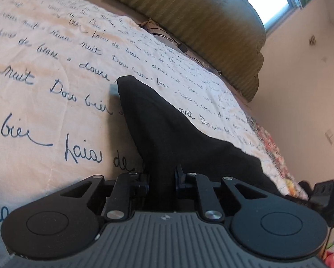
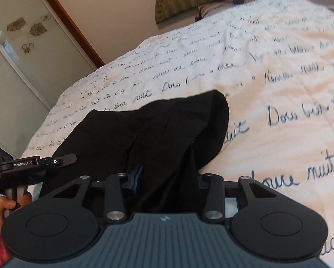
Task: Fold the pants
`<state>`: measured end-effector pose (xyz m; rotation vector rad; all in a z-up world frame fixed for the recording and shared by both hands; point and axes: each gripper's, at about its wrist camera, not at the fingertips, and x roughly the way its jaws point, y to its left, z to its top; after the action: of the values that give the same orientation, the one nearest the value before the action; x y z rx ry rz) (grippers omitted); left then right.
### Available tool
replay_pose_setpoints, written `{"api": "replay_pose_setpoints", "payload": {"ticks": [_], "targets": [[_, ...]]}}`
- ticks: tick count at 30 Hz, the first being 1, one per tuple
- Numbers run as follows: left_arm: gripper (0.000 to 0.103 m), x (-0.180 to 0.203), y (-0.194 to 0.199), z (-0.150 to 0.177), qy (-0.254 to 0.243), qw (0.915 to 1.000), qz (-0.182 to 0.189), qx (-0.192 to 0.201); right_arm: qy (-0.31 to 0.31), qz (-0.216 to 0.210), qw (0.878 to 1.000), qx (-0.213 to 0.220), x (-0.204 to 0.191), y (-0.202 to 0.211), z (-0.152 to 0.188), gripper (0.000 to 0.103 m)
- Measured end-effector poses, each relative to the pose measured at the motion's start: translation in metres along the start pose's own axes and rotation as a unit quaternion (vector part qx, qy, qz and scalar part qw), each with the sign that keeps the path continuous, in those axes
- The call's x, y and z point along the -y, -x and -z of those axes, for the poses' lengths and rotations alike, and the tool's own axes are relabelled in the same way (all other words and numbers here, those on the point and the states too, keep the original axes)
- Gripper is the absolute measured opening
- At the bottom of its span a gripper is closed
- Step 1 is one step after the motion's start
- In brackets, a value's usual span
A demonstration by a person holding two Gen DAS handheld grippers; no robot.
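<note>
Black pants lie bunched on a white bedspread printed with blue handwriting. In the left wrist view my left gripper is shut on a narrow fold of the cloth, which runs away from the jaws to a point. In the right wrist view my right gripper is shut on a thicker bunch of the pants, which mounds up over both fingers and hides their tips. The left gripper shows at the left edge there, held by a hand.
An olive padded headboard stands at the far end of the bed, with a dark cable below it and a window above. A pale cupboard door with flower prints stands beside the bed. The bedspread spreads wide to the right.
</note>
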<state>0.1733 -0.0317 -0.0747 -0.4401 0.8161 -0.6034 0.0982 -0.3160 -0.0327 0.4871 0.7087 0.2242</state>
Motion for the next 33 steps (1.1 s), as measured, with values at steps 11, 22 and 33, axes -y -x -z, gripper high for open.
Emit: {"api": "replay_pose_setpoints", "payload": {"ticks": [11,22,33], "targets": [[0.038,-0.018,-0.006,0.002,0.046,0.9985,0.012,-0.025,-0.094,-0.122,0.987,-0.046,0.051,0.043,0.032,0.097],[0.064,0.003,-0.019,-0.002,0.013,0.9997,0.004,-0.019,-0.176,-0.145,0.973,0.031,0.057,-0.023,0.002,0.097],[0.016,0.016,0.021,-0.007,-0.044,0.9978,-0.011,0.049,-0.123,-0.108,0.985,0.051,0.018,-0.002,0.002,0.027]]}}
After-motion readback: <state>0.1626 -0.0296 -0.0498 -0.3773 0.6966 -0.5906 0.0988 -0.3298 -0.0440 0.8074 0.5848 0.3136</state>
